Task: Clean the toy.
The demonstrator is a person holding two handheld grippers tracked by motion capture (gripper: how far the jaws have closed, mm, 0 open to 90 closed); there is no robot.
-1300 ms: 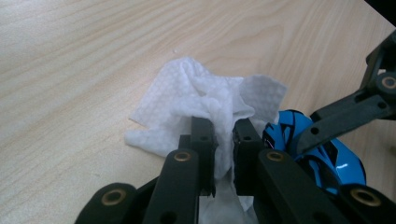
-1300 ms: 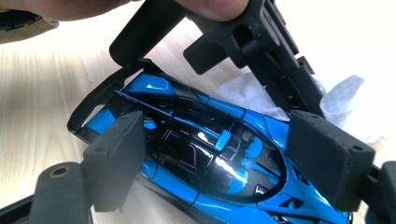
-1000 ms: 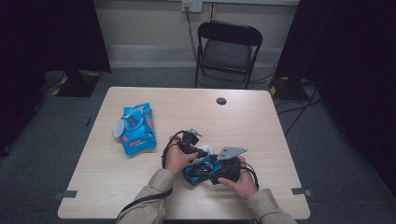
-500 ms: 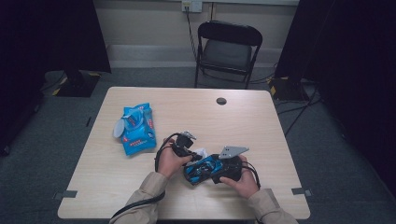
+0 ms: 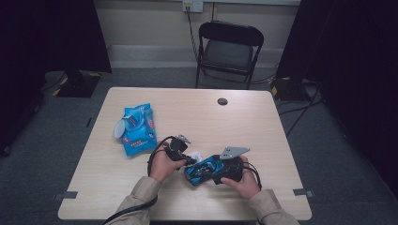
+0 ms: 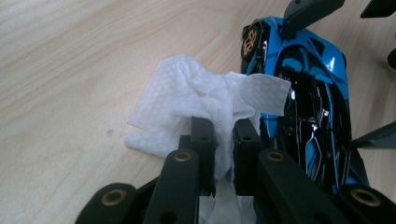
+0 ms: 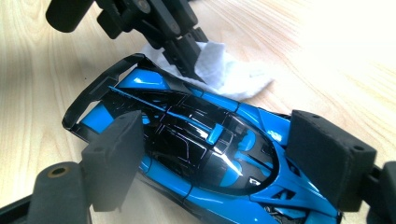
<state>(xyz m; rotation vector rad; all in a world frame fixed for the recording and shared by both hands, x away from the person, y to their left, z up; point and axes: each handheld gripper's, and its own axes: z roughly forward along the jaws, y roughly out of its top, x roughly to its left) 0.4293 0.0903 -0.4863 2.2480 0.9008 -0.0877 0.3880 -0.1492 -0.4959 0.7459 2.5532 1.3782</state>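
Clamping a wipe (image 6: 196,98), left tool (image 6: 223,140); high view adds pack (image 5: 137,128).

Wipe (image 6: 196,98) lies left of car (image 5: 202,170) (packet (image 5: 137,129) behind).

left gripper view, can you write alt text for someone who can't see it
Two black jaws of the left gripper pinch a crumpled white wipe just above a pale wooden table. A shiny blue and black toy car sits right beside the wipe at the right, with one flap of the wipe reaching over to its side.
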